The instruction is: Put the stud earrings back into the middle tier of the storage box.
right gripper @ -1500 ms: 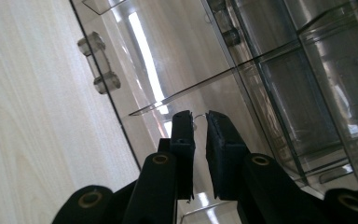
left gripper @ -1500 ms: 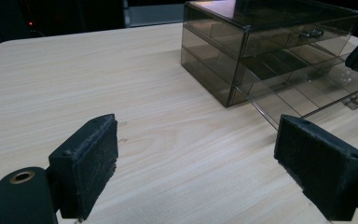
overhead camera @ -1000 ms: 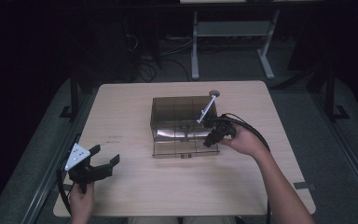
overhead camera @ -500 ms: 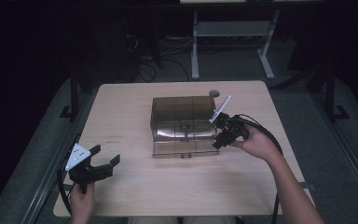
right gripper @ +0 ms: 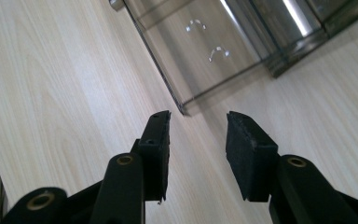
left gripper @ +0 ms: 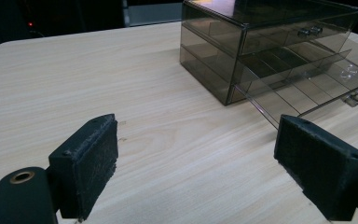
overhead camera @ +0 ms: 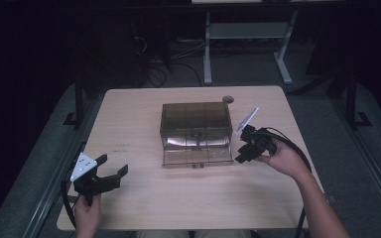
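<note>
Smoky drawer box (overhead camera: 196, 133), contents indistinct

Black claws (overhead camera: 99, 181) — foam-padded, brass-riveted — each trailing a black cable.

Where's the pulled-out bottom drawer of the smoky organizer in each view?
High view: pulled-out bottom drawer at table centre, sticking out toward the person.
Left gripper view: right side, clear tray extending from the organizer.
Right gripper view: top centre, its corner just above the jaws.
Shared landmark: the drawer's small knobs.

The drawer box (right gripper: 242, 42) is cut off by the right gripper view's top edge.
</note>
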`<move>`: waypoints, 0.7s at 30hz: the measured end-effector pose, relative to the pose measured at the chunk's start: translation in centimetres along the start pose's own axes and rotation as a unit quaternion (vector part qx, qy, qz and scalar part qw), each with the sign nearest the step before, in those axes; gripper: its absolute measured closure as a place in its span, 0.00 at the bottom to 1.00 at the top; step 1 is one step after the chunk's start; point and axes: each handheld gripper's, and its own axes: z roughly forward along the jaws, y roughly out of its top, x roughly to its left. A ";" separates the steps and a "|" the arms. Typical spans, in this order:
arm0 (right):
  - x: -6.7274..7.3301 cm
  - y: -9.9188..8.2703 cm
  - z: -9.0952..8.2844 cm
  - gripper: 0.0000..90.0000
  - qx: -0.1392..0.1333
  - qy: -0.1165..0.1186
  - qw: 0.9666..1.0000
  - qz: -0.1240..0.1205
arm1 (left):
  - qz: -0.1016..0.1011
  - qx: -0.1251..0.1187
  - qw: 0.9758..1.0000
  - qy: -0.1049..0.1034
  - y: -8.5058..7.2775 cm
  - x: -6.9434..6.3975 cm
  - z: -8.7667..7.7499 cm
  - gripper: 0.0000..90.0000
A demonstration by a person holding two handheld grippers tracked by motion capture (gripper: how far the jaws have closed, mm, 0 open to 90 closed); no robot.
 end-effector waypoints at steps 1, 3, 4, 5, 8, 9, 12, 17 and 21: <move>0.0 -0.2 0.0 0.66 -0.002 0.000 1.000 0.000 | 0.000 -0.001 1.000 0.000 0.0 0.0 0.0 0.14; -0.1 -0.5 0.0 0.65 -0.003 0.001 1.000 0.003 | -0.001 -0.001 1.000 -0.001 0.0 0.0 0.0 0.14; -0.1 -0.5 0.0 0.65 -0.003 0.001 1.000 0.003 | -0.001 -0.001 1.000 -0.001 0.0 0.0 0.0 0.14; -0.1 -0.9 -0.1 0.65 -0.004 -0.001 1.000 0.005 | 0.000 0.000 1.000 0.001 0.0 0.0 0.0 0.14; 0.1 -1.4 -0.2 0.64 -0.008 -0.002 1.000 0.007 | -0.002 -0.002 1.000 0.000 0.0 0.0 -0.1 0.14; 0.1 -1.6 -0.2 0.64 -0.008 -0.003 1.000 0.008 | -0.002 -0.002 1.000 0.000 0.0 0.0 -0.1 0.14; 0.1 -2.3 -0.2 0.64 -0.009 -0.004 1.000 0.012 | -0.004 -0.003 1.000 0.000 -0.1 0.0 -0.1 0.14; 0.0 -3.6 0.1 0.64 -0.006 -0.004 1.000 0.022 | -0.002 -0.002 1.000 0.000 -0.1 0.0 0.0 0.14; 0.0 -4.7 0.3 0.63 -0.006 -0.006 1.000 0.029 | -0.001 -0.002 1.000 0.000 -0.1 0.0 0.0 0.14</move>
